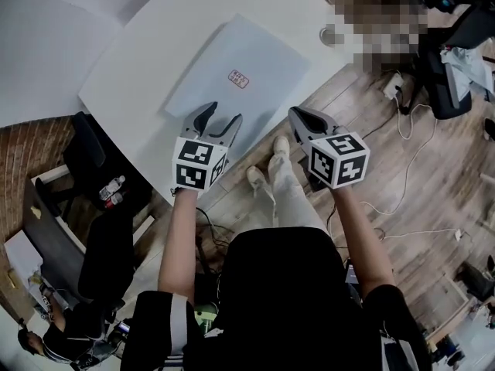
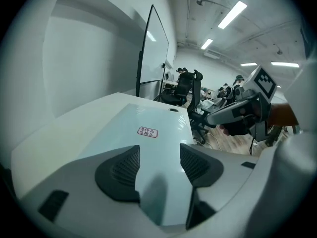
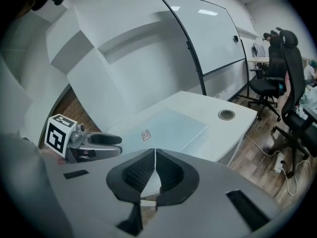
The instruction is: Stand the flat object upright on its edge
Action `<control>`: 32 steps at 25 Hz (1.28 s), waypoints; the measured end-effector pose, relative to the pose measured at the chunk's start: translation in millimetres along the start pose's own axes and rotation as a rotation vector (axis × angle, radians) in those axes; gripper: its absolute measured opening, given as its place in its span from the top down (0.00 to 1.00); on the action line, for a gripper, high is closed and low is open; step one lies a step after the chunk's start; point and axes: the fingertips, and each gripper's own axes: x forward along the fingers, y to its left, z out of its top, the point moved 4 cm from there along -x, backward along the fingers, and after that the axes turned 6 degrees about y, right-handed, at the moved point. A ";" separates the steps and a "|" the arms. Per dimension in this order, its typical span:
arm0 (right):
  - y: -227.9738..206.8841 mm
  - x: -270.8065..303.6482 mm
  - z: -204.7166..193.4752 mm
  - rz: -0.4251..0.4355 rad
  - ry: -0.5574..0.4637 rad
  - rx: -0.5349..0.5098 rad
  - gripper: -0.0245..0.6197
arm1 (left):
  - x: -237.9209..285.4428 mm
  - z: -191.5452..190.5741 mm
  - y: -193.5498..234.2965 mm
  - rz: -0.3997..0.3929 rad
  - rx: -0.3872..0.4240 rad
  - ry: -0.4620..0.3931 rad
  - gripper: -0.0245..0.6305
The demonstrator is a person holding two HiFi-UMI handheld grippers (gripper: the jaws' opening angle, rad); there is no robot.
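A thin, pale blue flat sheet point(image 1: 236, 68) with a small red label point(image 1: 238, 78) lies flat on the white table point(image 1: 147, 60). My left gripper point(image 1: 223, 114) hovers over the sheet's near edge, its jaws open and holding nothing. In the left gripper view the sheet point(image 2: 153, 118) stretches away past the open left gripper point(image 2: 159, 152). My right gripper point(image 1: 298, 114) is shut and empty, to the right of the sheet's near corner, beyond the table's edge. The right gripper view shows its pads point(image 3: 143, 170) pressed together, with the sheet point(image 3: 168, 125) and left gripper point(image 3: 96, 145) ahead.
A round cable hole point(image 1: 331, 34) sits near the table's far corner. A whiteboard point(image 2: 153, 48) stands behind the table. Office chairs point(image 3: 277, 78) and cables point(image 1: 410, 122) occupy the wooden floor to the right; a dark chair point(image 1: 89, 153) stands by the table's left side.
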 end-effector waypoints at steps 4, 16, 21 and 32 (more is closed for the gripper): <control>-7.3 6.0 -10.5 0.014 0.023 0.022 0.90 | 20.7 5.9 10.2 0.038 0.070 0.039 0.51; -19.1 8.0 -23.3 0.055 0.026 0.069 0.90 | 43.0 1.4 8.5 0.053 0.123 0.110 0.41; -22.3 9.0 -30.3 0.083 0.039 0.097 0.90 | 44.1 -0.1 7.9 0.043 0.133 0.114 0.41; -42.1 4.6 -39.0 0.057 0.066 0.141 0.89 | 36.6 -9.4 -11.0 0.020 0.189 0.110 0.41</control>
